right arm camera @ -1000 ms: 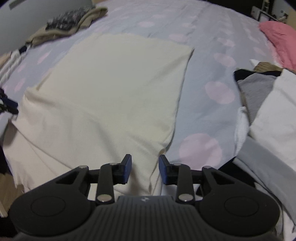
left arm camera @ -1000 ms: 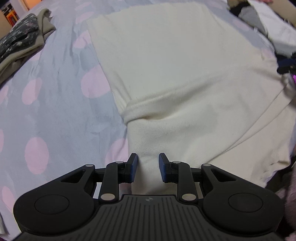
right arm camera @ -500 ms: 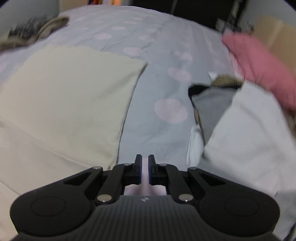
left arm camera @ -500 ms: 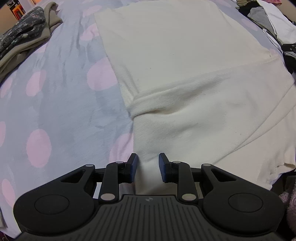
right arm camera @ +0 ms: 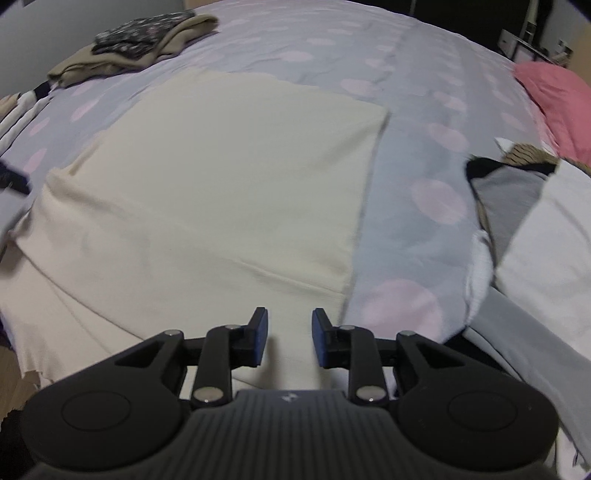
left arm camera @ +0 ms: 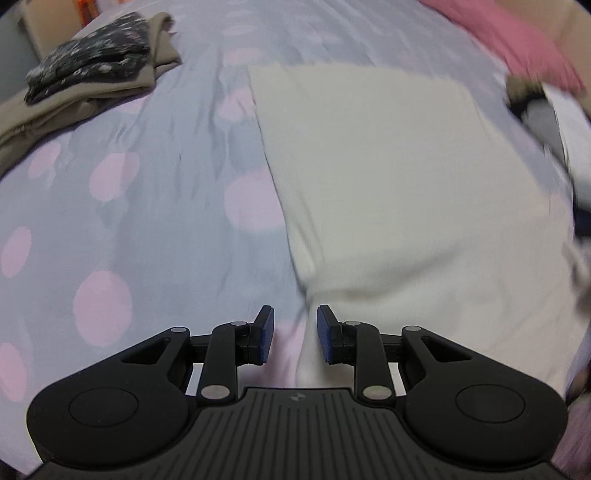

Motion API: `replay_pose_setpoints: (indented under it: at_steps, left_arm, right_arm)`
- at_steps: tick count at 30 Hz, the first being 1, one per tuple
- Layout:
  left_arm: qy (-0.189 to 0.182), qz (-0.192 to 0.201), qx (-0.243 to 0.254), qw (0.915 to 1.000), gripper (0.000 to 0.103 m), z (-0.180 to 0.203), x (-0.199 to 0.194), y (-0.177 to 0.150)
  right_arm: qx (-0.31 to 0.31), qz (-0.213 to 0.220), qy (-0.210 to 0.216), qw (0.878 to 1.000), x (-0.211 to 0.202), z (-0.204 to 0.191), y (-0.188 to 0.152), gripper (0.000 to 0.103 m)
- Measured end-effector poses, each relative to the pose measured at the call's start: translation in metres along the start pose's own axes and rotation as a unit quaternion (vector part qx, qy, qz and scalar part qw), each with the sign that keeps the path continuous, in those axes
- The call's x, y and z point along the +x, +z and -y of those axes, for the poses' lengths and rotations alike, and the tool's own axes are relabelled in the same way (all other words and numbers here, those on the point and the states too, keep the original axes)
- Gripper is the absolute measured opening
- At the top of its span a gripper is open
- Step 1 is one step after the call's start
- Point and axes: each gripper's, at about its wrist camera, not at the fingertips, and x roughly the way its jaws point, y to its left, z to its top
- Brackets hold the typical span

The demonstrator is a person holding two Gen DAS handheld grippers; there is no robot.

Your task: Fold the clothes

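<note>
A cream garment (left arm camera: 399,192) lies flat on the lilac bedspread with pink dots, its near part folded over in layers. In the left wrist view my left gripper (left arm camera: 293,334) hovers over the garment's left edge, jaws apart, nothing between them. In the right wrist view the same cream garment (right arm camera: 221,184) fills the left and middle. My right gripper (right arm camera: 286,338) hangs above its near right part, close to the right edge; its jaws are opening and no cloth is pinched between the blue pads.
A beige and dark-patterned folded stack (left arm camera: 85,81) sits far left on the bedspread (left arm camera: 129,221), also the stack (right arm camera: 144,33) at the top left. Grey and white clothes (right arm camera: 535,229) are piled on the right, with a pink cloth (right arm camera: 557,99) beyond them.
The left gripper's view shifted left and turned, so the garment's left edge now runs under its jaws. The right gripper's jaws closed nearly together half a second ago and have spread again.
</note>
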Motion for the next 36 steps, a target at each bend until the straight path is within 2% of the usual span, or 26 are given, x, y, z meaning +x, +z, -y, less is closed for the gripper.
replay_pose_setpoints:
  at_steps: [3,8,11,12,14,15,16,20,23,26,29,31,34,36]
  left_arm:
    - [-0.023,-0.01,-0.045,0.9987,0.023,-0.008,0.013,0.019]
    - [-0.008,-0.044,-0.093,0.9947,0.023,-0.019,0.043,0.033]
    - [-0.033,-0.063,-0.118,0.9905,0.022,-0.024,0.051,0.031]
    - [-0.042,-0.069,-0.126,0.9888,0.015,-0.025,0.054,0.031]
    - [-0.061,-0.081,-0.142,0.9847,0.008,-0.028,0.059,0.03]
    - [-0.049,-0.075,-0.133,0.9871,0.003,-0.026,0.056,0.03]
    - [-0.033,-0.065,-0.121,0.99,0.002,-0.023,0.053,0.031]
    - [0.02,-0.049,-0.1,0.9935,0.002,-0.026,0.05,0.034]
    - [0.044,-0.047,-0.073,0.9952,0.002,-0.019,0.057,0.034]
    - [0.056,-0.043,-0.047,0.9964,0.002,-0.012,0.059,0.033]
    - [0.049,-0.024,-0.076,0.9957,0.004,-0.019,0.052,0.033]
    - [0.076,-0.003,-0.071,0.9945,0.005,-0.018,0.041,0.035]
    - [0.073,0.021,-0.047,0.996,0.005,-0.007,0.02,0.026]
    - [0.06,0.033,-0.011,0.9976,0.005,0.008,0.011,0.019]
  right_arm:
    - [-0.008,-0.003,0.006,1.0,0.004,-0.005,0.003,0.03]
    - [-0.008,-0.009,0.015,1.0,0.01,-0.007,0.005,0.031]
    - [-0.001,-0.014,0.019,1.0,0.014,-0.002,0.005,0.031]
    - [0.002,-0.016,0.021,1.0,0.016,-0.001,0.005,0.031]
    - [0.006,-0.02,0.025,0.999,0.019,0.001,0.006,0.031]
    - [0.007,-0.022,0.027,0.999,0.021,0.002,0.006,0.031]
    - [0.007,-0.025,0.028,0.999,0.023,0.002,0.007,0.031]
    - [0.004,-0.045,0.018,0.999,0.035,0.003,0.005,0.032]
    - [0.01,-0.057,0.016,0.998,0.042,0.008,0.002,0.031]
    - [0.016,-0.066,0.008,0.998,0.042,0.013,0.001,0.029]
    - [0.035,-0.073,-0.007,0.997,0.04,0.022,-0.002,0.029]
    - [0.05,-0.074,-0.021,0.996,0.035,0.03,-0.005,0.03]
    - [0.069,-0.062,-0.022,0.995,0.025,0.039,-0.008,0.031]
    - [0.07,-0.044,-0.013,0.996,0.015,0.038,-0.009,0.031]
